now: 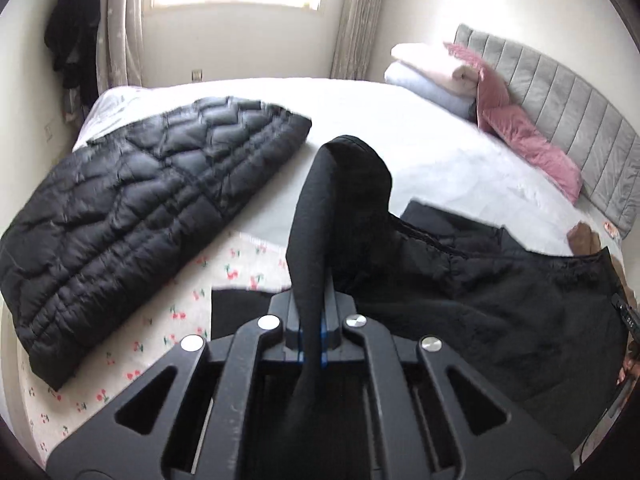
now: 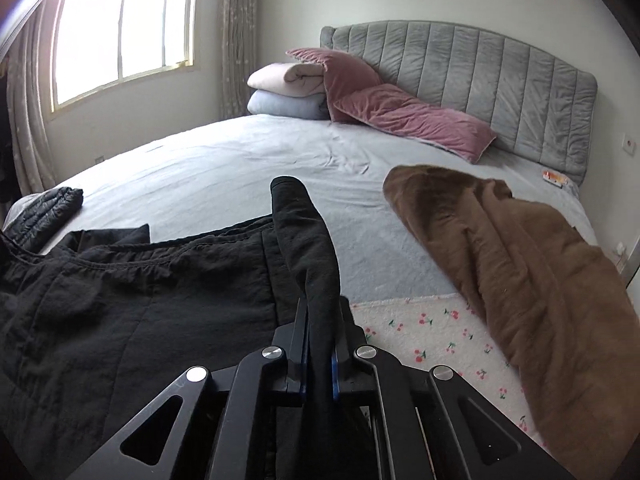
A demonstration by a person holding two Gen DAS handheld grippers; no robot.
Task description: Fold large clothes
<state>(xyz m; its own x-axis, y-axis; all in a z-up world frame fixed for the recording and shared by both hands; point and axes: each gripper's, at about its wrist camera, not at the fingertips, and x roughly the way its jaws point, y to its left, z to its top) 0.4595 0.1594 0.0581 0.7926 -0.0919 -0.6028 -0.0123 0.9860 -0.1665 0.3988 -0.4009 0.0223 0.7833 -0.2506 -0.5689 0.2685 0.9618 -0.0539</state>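
A black garment [image 1: 500, 300] lies spread across the near part of the bed [image 1: 380, 120]; it also shows in the right wrist view [image 2: 140, 300]. My left gripper [image 1: 312, 320] is shut on a raised fold of the black garment at its left edge. My right gripper [image 2: 320, 336] is shut on a raised fold at the garment's right edge. Both folds stand up between the fingers and hide the fingertips.
A folded black quilted jacket [image 1: 132, 208] lies on the bed's left side. A brown fleece garment [image 2: 520, 260] lies on the right. Pink pillows [image 2: 400, 112] and folded blankets [image 2: 284, 88] sit by the grey headboard [image 2: 500, 72]. A cherry-print sheet [image 2: 440, 336] covers the near edge.
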